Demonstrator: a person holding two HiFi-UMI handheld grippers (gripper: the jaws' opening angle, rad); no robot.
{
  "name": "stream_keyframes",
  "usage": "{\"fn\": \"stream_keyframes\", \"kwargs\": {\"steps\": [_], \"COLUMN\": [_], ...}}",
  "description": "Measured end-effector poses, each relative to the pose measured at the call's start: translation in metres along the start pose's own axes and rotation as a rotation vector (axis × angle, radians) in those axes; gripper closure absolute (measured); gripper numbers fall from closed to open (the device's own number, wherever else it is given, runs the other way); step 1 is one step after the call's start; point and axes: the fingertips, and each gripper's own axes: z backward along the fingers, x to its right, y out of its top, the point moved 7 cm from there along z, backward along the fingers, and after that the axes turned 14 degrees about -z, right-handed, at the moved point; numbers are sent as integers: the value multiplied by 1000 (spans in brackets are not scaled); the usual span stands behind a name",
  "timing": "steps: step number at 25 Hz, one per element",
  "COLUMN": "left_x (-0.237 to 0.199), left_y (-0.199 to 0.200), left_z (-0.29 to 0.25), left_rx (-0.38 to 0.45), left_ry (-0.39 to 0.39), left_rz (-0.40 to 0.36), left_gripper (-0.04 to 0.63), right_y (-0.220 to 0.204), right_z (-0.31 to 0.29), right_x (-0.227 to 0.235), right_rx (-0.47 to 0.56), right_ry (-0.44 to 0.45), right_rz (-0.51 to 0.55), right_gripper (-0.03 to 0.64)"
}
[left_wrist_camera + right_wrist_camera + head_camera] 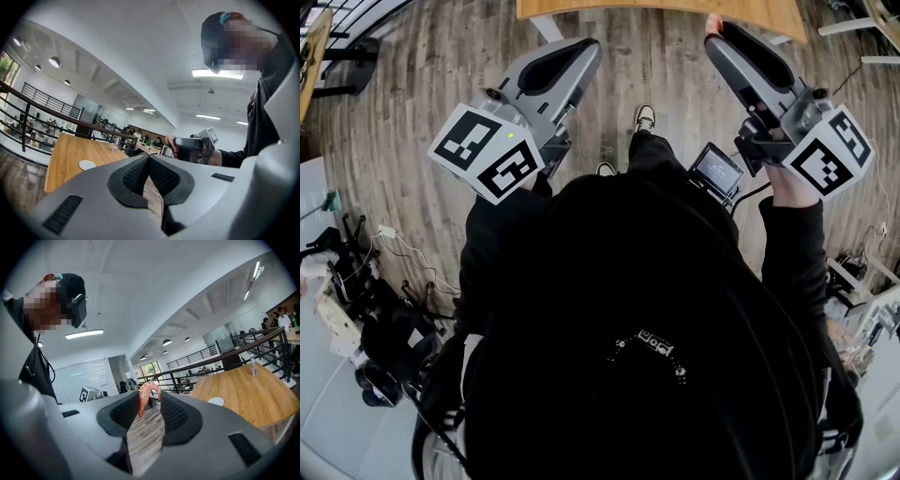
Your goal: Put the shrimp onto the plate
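A pink curled shrimp [148,393] is pinched between the pads of my right gripper [150,398], which is shut on it. In the head view the shrimp's tip [712,22] pokes out of that right gripper [716,33], just short of the wooden table's edge [656,8]. A small white plate [216,401] lies on the table [253,394], ahead and to the right of the shrimp. My left gripper [149,158] is shut with nothing in it and is held level at the left [579,49]. From there the plate [86,164] lies ahead to the left.
A dark railing [220,363] runs behind the table, and a clear bottle [253,366] stands on it. Plank floor [412,84] lies below me. Cables and gear [356,281] crowd my left, and white furniture legs [853,28] are at the upper right. People sit at far tables [140,140].
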Motion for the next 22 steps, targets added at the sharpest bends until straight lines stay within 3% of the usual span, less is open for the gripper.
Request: {"fn": "stream_keyframes", "kwargs": {"steps": [13,22], "left_x": [-56,-62], "left_y": [22,33], "left_z": [-76,-131], "left_rx": [-34,-77], "left_ry": [48,45], "left_rz": [-3,-7], "left_gripper": [589,590], "right_y": [67,102], "right_z": [-44,-39], "right_x": [79,125], "right_rx": [-22,-24], "right_ry": [60,80], "right_rz": [-24,-32], "right_gripper": [465,465]}}
